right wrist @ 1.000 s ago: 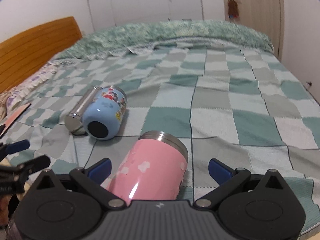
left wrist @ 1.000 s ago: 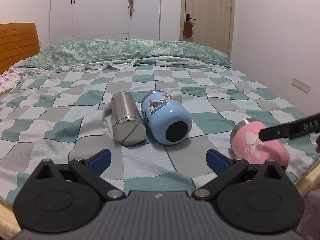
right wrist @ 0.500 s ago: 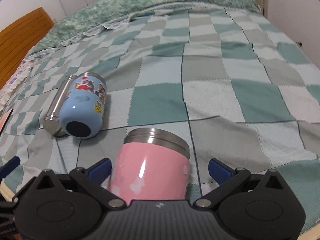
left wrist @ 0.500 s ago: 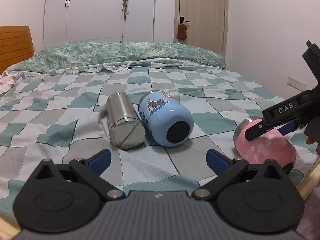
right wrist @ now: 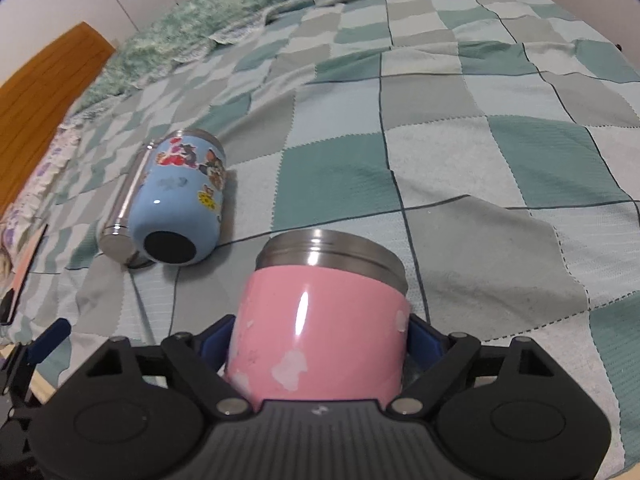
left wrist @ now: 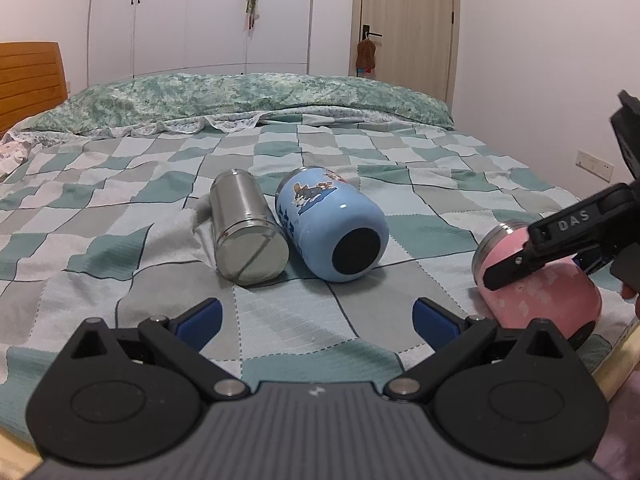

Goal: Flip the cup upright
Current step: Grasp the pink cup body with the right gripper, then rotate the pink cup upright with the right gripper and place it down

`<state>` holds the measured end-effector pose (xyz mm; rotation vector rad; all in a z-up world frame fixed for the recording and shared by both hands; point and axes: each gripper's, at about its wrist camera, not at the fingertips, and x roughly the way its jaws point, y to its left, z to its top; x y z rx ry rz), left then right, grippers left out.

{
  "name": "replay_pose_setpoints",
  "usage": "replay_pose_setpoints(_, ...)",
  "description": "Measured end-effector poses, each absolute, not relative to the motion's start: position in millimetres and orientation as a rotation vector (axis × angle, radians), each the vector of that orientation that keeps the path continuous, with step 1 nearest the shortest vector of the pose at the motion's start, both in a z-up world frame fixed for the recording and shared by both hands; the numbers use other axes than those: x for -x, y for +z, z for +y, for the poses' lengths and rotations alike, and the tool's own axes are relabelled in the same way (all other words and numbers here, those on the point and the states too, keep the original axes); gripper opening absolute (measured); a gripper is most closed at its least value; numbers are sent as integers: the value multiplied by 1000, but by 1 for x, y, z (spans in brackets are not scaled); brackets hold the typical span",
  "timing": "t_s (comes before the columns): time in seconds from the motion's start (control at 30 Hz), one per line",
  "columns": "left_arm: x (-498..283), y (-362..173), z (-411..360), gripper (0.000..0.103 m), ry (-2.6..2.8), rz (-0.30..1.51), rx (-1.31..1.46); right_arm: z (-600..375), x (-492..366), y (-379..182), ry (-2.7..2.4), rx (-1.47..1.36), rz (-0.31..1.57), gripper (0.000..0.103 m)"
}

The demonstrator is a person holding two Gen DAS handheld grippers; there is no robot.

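Pink cup point(right wrist: 320, 332): on its side on bed point(right wrist: 500, 160), clamped between pads of right hand-held gripper point(right wrist: 320, 340), steel rim pointing away. Left hand-held gripper point(left wrist: 318, 316): pads apart, holding nothing. Ahead of it: blue cup point(left wrist: 332, 224), steel cup point(left wrist: 246, 224), both lying, touching.

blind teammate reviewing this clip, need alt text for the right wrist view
The right gripper is closed on a pink cup lying on its side on a checked bedspread, steel rim pointing away from the camera. Farther left, a blue cartoon cup and a steel cup lie side by side.
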<state>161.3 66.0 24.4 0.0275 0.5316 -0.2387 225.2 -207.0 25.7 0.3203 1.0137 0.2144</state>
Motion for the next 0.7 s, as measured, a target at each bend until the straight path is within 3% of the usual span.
replay_pose_setpoints(0.3,-156,30,67,103,-217,522,-20,-213,-208,26,231,-326,907,87)
replay_pose_setpoints(0.7,-151,37,66,103,-211,507,16,-210,-154,44,211,-112,476,84)
